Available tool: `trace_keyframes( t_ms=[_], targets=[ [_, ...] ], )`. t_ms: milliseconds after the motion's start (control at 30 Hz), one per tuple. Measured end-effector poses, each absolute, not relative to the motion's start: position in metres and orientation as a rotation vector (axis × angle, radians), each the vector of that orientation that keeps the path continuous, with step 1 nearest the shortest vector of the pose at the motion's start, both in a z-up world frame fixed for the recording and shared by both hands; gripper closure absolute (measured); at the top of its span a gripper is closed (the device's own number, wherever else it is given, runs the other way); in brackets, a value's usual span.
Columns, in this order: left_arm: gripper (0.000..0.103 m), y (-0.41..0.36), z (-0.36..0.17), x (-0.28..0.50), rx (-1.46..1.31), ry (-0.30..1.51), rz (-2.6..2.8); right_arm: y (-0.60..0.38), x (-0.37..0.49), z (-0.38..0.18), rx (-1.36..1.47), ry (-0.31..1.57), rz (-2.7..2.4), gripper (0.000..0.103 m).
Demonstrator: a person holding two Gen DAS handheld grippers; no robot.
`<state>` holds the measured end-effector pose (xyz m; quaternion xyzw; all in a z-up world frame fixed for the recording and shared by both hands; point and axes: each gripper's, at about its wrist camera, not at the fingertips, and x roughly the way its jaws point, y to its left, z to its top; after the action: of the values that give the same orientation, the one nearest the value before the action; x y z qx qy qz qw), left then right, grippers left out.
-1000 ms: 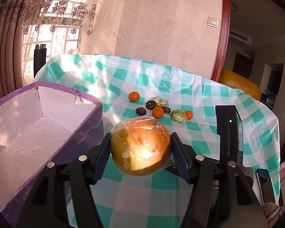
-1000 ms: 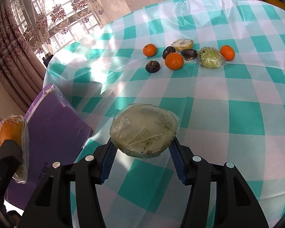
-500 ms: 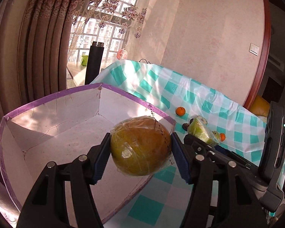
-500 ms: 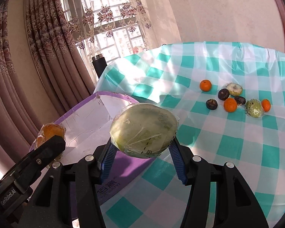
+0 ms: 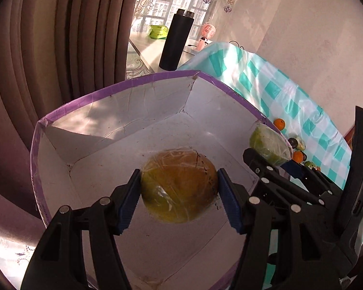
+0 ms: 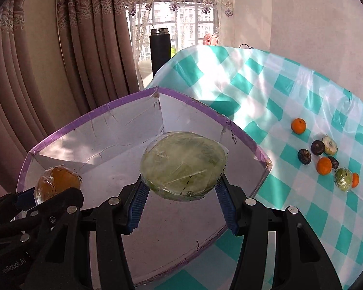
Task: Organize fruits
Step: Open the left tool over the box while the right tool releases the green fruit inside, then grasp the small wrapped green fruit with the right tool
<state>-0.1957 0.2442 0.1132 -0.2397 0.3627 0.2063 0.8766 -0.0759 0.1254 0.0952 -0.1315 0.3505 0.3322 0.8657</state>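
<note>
My left gripper point(image 5: 179, 193) is shut on a plastic-wrapped orange-brown fruit point(image 5: 179, 184) and holds it over the inside of a white cardboard box with purple outer walls point(image 5: 113, 130). My right gripper point(image 6: 181, 198) is shut on a wrapped pale green fruit half point(image 6: 184, 164), also above the box point(image 6: 89, 135). Each wrist view shows the other gripper: the right one with the green half point(image 5: 268, 145) at the box's right edge, the left one with the orange fruit point(image 6: 56, 186) at the box's left. Nothing else lies in the box.
Several small fruits lie on the teal-and-white checked tablecloth point(image 6: 266, 91): oranges point(image 6: 298, 125), dark round fruits point(image 6: 305, 155), a cut half point(image 6: 329, 145) and a wrapped green piece point(image 6: 343, 182). A black flask point(image 5: 176, 38) stands beyond the box by curtains and a window.
Both grippers swung left from above the tablecloth to above the open box, each keeping its wrapped fruit. The loose fruits on the cloth stayed put.
</note>
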Motion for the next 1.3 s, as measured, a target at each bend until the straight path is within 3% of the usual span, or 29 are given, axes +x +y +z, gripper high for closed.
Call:
trace_keyframes(
  t_ms=[200, 267, 333, 433, 733, 900, 1133, 1300],
  targets=[
    [0.041, 0.261, 0.100, -0.188, -0.489, 0.893, 0.448, 0.152, -0.079, 0.082, -0.452, 0.774, 0.630, 0.049],
    [0.035, 0.266, 0.100, -0.190, -0.502, 0.883, 0.445, 0.159, -0.080, 0.076, -0.515, 0.778, 0.600, 0.049],
    [0.022, 0.271, 0.101, -0.191, -0.507, 0.879, 0.444, 0.164, -0.082, 0.071, -0.557, 0.780, 0.593, 0.049],
    [0.020, 0.275, 0.099, -0.190, -0.518, 0.894, 0.438, 0.168, -0.088, 0.066, -0.593, 0.763, 0.594, 0.038],
    [0.009, 0.278, 0.101, -0.189, -0.520, 0.885, 0.451, 0.163, -0.094, 0.069, -0.567, 0.725, 0.633, 0.032],
    [0.007, 0.273, 0.117, -0.203, -0.528, 0.746, 0.490, 0.134, -0.101, 0.092, -0.438, 0.591, 0.656, 0.021],
    [0.002, 0.211, 0.155, -0.218, -0.294, 0.432, 0.503, 0.028, -0.081, 0.109, -0.105, 0.402, 0.538, 0.017],
    [0.002, 0.139, 0.149, -0.200, -0.133, 0.388, 0.328, -0.047, -0.032, 0.080, -0.029, 0.554, 0.327, 0.018]
  ],
)
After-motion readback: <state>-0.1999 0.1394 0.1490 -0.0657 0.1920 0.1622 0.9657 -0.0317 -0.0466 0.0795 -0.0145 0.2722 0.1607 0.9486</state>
